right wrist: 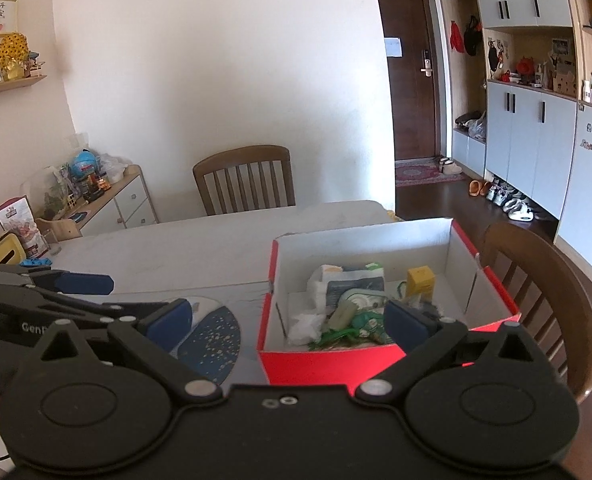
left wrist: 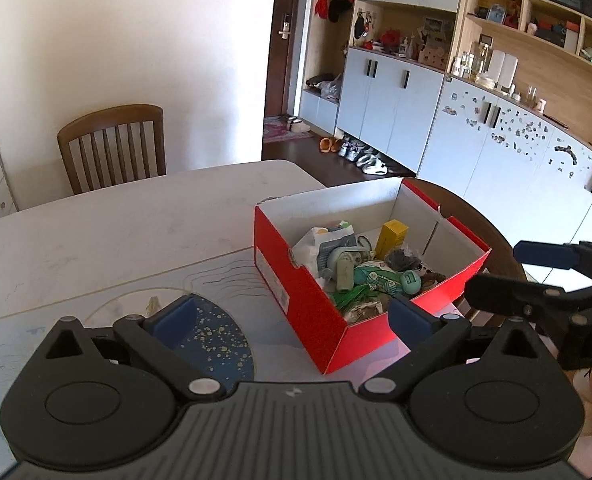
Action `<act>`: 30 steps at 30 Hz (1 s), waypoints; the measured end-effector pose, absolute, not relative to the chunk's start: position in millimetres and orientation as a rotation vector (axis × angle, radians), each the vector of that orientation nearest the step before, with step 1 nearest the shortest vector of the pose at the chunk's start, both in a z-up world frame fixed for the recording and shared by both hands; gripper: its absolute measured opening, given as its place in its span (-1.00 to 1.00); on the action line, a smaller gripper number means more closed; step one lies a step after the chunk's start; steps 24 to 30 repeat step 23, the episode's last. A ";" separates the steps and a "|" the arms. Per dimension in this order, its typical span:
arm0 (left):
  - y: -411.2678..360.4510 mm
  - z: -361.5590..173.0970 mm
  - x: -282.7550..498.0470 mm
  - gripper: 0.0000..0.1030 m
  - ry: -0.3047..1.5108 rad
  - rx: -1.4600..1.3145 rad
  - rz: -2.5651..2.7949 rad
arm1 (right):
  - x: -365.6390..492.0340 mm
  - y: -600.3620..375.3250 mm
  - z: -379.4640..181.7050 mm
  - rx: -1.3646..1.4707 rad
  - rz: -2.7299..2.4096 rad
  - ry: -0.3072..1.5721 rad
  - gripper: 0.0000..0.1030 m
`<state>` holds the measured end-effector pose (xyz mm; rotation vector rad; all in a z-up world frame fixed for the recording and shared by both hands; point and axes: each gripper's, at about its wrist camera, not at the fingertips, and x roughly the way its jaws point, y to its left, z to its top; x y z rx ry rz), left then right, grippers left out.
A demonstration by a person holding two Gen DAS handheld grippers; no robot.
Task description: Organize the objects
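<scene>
Presently: red box on bench, filled with small items; left hand-held gripper and right hand-held gripper both released, empty, near box; collecting seemingly finished, next move probably checking bench for strays.
</scene>
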<state>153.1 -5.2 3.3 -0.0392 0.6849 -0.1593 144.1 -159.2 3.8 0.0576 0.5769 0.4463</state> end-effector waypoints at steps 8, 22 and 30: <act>-0.5 2.8 147.4 0.99 0.676 -0.009 -0.150 | 137.3 -148.4 5.4 0.056 0.448 0.577 0.97; 13.6 6.9 143.3 0.99 0.665 -0.001 -0.128 | 134.1 -137.3 5.2 0.056 0.436 0.584 0.97; 14.5 6.9 143.1 0.99 0.665 0.000 -0.130 | 134.3 -136.0 5.0 0.056 0.436 0.586 0.97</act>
